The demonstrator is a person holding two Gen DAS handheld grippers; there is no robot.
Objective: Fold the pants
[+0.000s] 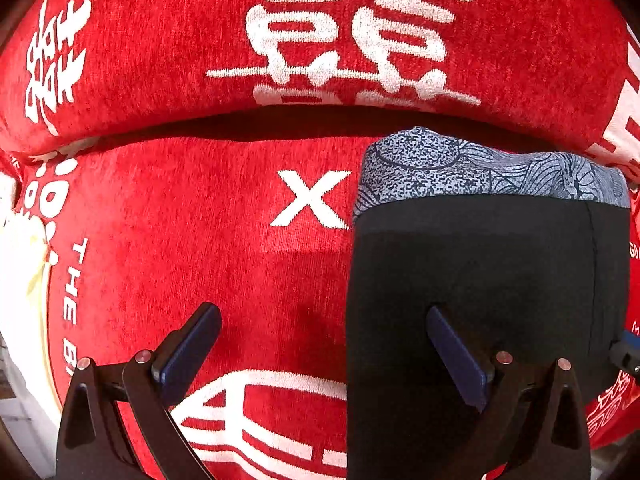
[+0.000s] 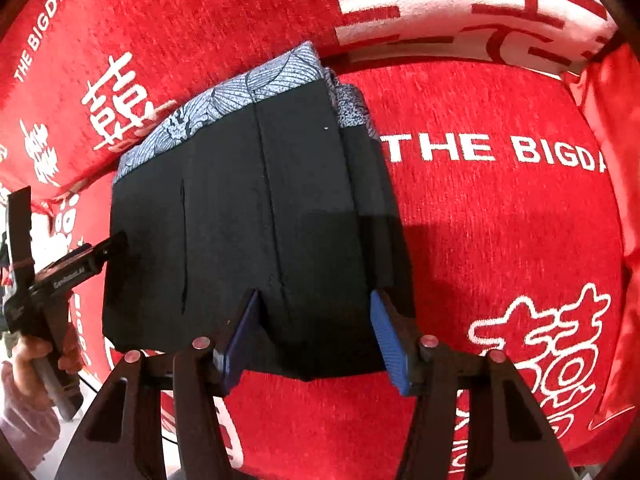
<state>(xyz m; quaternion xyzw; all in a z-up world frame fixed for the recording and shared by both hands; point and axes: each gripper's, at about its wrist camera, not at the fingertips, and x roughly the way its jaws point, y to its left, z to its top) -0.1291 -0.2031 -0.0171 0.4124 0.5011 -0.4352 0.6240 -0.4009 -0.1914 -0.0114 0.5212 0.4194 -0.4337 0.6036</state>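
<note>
Folded black pants point(image 2: 256, 220) lying as a compact rectangle on a red sofa seat point(image 2: 500, 240) printed with white characters and lettering, the far edge pushed close to the red back cushion point(image 1: 160, 60). Blue-grey patterned lining point(image 2: 224, 96) showing along that far edge, bunched into a small hump at one corner. Left claw point(image 1: 324, 356) spread wide and holding nothing, one blue pad over bare red fabric, the other over the left part of the pants; cannot tell whether that pad touches the cloth. Right claw point(image 2: 316, 340) at medium width above the near edge of the pants, cloth seen between the two blue pads point(image 2: 386, 340) but not pinched by them; contact of the tips with the fabric hard to judge. In the right wrist view, the left claw's dark frame reaching the pants' left edge, its tip lost against the black cloth. Below it, a hand point(image 2: 36, 356) on the handle and a pale sleeve point(image 2: 24, 416), both cut off by the picture edge. Pants' folds and seams mostly swallowed by the dark fabric. Corners of both views black and blurred.
</note>
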